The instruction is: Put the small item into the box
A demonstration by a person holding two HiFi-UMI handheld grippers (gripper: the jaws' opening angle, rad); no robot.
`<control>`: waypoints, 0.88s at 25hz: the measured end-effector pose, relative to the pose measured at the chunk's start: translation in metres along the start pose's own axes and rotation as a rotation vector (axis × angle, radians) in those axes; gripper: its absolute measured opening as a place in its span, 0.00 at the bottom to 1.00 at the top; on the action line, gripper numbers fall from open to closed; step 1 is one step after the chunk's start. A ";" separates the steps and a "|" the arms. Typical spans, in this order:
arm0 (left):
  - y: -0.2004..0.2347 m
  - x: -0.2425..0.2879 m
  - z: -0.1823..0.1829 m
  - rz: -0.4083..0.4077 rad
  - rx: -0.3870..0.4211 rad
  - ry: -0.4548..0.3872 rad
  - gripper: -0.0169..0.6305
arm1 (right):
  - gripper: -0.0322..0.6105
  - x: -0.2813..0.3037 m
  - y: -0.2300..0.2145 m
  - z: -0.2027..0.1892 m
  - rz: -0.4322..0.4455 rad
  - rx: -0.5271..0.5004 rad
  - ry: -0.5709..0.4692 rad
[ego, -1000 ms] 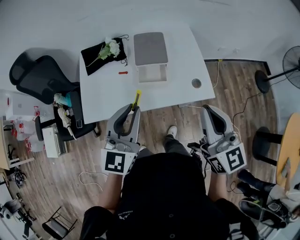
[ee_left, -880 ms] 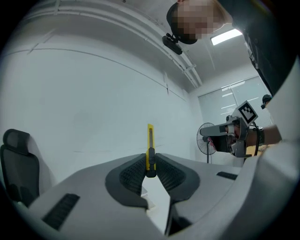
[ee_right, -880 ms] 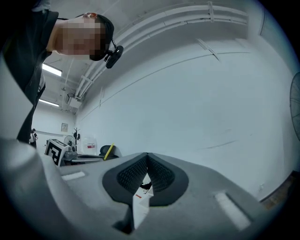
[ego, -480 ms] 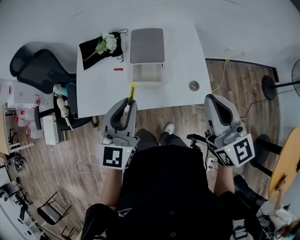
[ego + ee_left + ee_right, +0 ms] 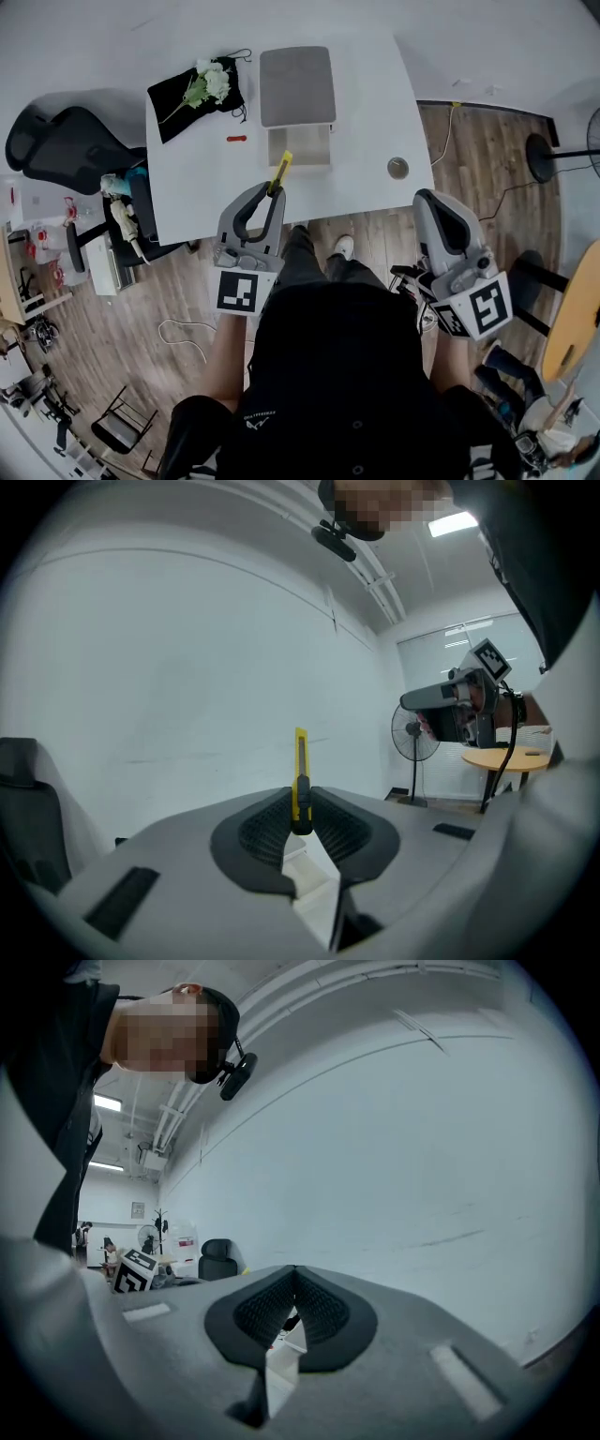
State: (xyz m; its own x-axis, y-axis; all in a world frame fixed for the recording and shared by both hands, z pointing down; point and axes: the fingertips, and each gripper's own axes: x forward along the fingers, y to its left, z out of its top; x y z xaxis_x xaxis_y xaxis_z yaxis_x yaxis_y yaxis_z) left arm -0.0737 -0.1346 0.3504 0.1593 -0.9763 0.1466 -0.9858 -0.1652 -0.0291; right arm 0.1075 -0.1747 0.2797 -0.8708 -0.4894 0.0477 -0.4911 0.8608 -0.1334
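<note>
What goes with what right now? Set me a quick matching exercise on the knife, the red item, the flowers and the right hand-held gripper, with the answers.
Things:
1. yellow utility knife
2. red item
3. white flowers
4. right hand-held gripper

Places or states:
A. lying on the black cloth
B. shut, with nothing between the jaws
C. clamped in the left hand-held gripper
D. on the bare table, left of the box in the head view

Pairs: 1-C, 2-D, 3-A, 4-B
</note>
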 end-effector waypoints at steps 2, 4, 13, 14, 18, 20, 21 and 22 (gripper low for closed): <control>0.012 0.012 -0.010 -0.050 0.012 0.015 0.12 | 0.05 0.012 0.004 0.001 -0.033 -0.005 0.009; 0.025 0.024 -0.021 -0.096 0.049 0.037 0.12 | 0.05 0.026 0.007 0.002 -0.063 0.002 0.010; 0.067 0.060 -0.085 -0.279 0.095 0.208 0.12 | 0.05 0.081 0.019 0.002 -0.186 0.001 0.006; 0.069 0.064 -0.092 -0.302 0.103 0.224 0.12 | 0.05 0.085 0.021 0.001 -0.197 -0.002 0.010; 0.071 0.079 -0.120 -0.390 0.133 0.282 0.12 | 0.05 0.098 0.029 -0.005 -0.247 -0.015 0.030; 0.070 0.086 -0.132 -0.429 0.141 0.311 0.12 | 0.05 0.104 0.033 -0.008 -0.268 -0.008 0.038; 0.070 0.090 -0.137 -0.445 0.145 0.325 0.12 | 0.05 0.106 0.034 -0.010 -0.276 -0.004 0.042; 0.070 0.093 -0.143 -0.456 0.150 0.340 0.12 | 0.05 0.109 0.035 -0.011 -0.282 -0.001 0.045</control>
State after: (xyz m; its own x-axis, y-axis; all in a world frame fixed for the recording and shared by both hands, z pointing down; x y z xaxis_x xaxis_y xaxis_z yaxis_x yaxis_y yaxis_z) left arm -0.1357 -0.2172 0.5035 0.5150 -0.7064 0.4856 -0.7996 -0.6001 -0.0248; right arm -0.0044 -0.1967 0.2909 -0.6997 -0.7032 0.1265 -0.7144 0.6914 -0.1078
